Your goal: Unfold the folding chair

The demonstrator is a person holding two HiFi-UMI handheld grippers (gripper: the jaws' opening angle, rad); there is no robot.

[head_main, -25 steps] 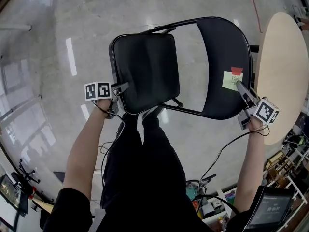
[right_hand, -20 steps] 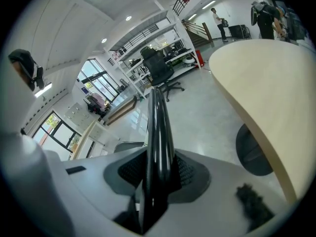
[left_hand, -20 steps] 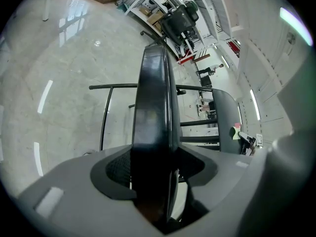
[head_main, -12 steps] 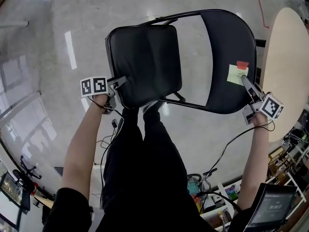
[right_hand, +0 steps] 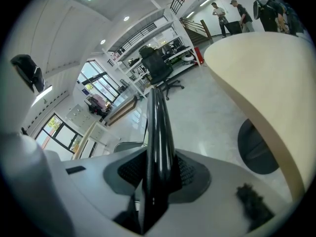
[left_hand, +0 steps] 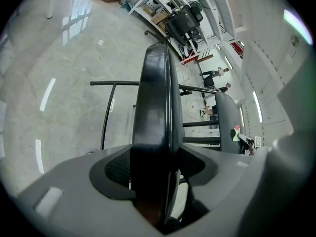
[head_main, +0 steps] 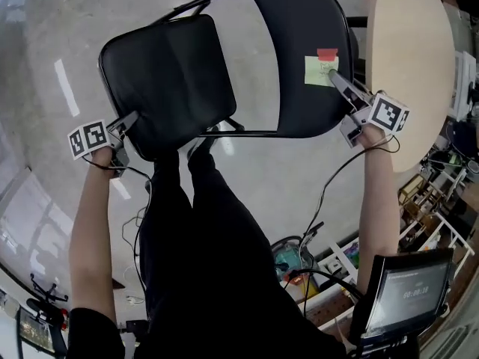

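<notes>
Ahead of the person's legs, over the glossy floor, the folding chair stands partly opened, its seat swung clear of the backrest with an open gap between the two. At the seat's near corner the left gripper is clamped on the padded edge, and the left gripper view shows the thick cushion filling the space between its pads. On the other side the right gripper pinches the backrest's thin rim just below a green sticky note and a red tab; in the right gripper view the pads squeeze that panel from both sides. Compared with a second ago, both grips sit at the same spots, yet the whole chair now lies higher and further left in the head view, with the seat's far edge near the top of the frame. Where the round table earlier stood apart at the right edge, it now runs close beside the backrest. Lower right, a lit screen shows more fully than before.
</notes>
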